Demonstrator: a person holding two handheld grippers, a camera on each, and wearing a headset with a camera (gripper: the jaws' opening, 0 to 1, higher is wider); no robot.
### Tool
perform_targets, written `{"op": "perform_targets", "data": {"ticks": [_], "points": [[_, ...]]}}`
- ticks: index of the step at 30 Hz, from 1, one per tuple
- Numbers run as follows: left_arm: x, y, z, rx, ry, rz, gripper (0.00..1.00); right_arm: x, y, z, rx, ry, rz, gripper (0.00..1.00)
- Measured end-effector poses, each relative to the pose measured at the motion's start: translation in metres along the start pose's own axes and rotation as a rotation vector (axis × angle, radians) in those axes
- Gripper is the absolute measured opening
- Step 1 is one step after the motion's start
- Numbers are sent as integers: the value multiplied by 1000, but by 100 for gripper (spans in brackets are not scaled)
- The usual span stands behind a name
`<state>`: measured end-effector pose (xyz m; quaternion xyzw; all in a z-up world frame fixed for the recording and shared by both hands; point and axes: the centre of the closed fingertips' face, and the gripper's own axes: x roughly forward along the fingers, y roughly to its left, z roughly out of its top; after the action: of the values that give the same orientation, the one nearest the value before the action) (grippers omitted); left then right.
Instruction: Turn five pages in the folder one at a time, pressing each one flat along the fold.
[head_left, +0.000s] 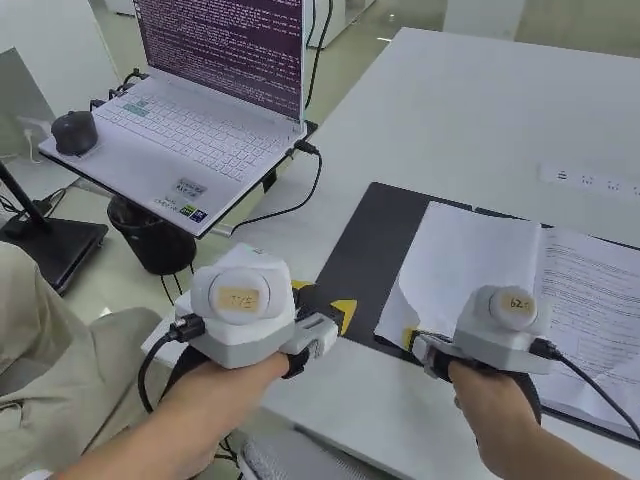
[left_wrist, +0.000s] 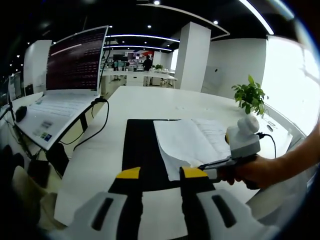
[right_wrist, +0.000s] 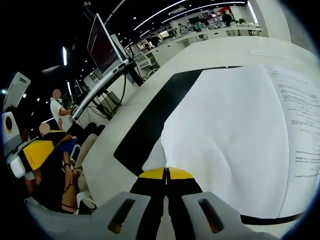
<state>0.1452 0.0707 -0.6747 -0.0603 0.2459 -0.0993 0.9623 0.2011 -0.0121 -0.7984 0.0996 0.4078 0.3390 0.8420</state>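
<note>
Fingertips (left_wrist: 129, 173) of the left gripper (left_wrist: 161, 173) stand apart, empty, over the smooth white table's (head_left: 480, 100) near edge, by the near left corner of the flat black folder (head_left: 370, 250). Right gripper (right_wrist: 166, 174), nearer, has its yellow tips closed on the near left corner of the thin, rippled white page (right_wrist: 225, 135). Its fold runs away from the person, right of that corner.

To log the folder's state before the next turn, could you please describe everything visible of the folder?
The folder lies open and flat on the white table, its black cover showing at the left. A blank white page, slightly bowed, lies beside a printed page to its right. The right gripper, jaws shut, meets the blank page's near edge.
</note>
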Motion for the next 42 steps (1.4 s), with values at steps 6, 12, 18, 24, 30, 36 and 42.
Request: {"op": "perform_targets", "data": {"ticks": [6,12,18,24,30,36,42], "points": [[4,0,-3,10,15,-3,28,1,0,-1,-2,3,15,0],[9,-1,-5,24,35,-12,28,-2,10,-2,13,-5,53,5],[11,-5,-9,31,54,-16,28,-2,14,-3,31,-11,86,10],[19,-13,-19,50,107,-40,28,-9,27,-7,47,-15,140,13],[39,-24,-28,90,159,-84,28,-23,30,-1,77,-50,174,12],[68,-45,-34,131,185,-139,26,-41,7,21,120,-119,170,12],[97,-61,-46,178,201,-156,25,-56,-25,33,150,-136,137,12]]}}
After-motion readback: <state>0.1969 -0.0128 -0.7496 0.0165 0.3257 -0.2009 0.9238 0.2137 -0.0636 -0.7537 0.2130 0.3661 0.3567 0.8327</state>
